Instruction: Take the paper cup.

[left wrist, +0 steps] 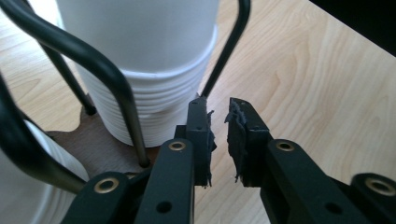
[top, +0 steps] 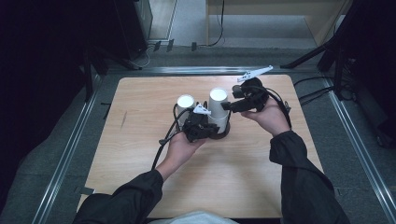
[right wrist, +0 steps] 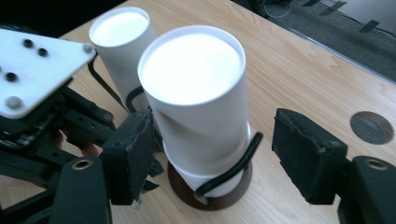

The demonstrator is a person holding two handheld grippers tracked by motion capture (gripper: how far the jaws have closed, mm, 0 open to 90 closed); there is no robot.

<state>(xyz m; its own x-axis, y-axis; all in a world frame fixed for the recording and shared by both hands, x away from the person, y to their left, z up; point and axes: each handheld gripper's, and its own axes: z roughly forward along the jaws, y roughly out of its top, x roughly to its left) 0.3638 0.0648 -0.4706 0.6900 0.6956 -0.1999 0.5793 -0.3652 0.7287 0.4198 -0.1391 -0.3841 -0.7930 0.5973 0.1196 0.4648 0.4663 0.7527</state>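
Left gripper [left wrist: 217,109]: jaws all but closed, just a slit between the pads, nothing in it. It sits low at the holder's wooden base [left wrist: 100,144], with a wire upright [left wrist: 224,51] just beyond the tip of one jaw. You're not gripping the wire.

Right gripper [right wrist: 212,126]: jaws wide, straddling the near cup stack [right wrist: 196,93]. One pad is close to the cup wall and the other well clear, so no hold.

My read is the step is taking a cup off that stack while the left steadies the holder. Next, centre the right jaws on the top cup, close gently because thin paper crushes, and lift straight up.

The second cup stack [right wrist: 122,42] stands just behind in the same holder. The left gripper's grey plate [right wrist: 37,65] crowds that side, so don't swing that way.

Table [top: 224,177] is free toward you and to the right. A round hole [right wrist: 371,127] lies in the top, off to the right of the holder. The table's far edge is near.
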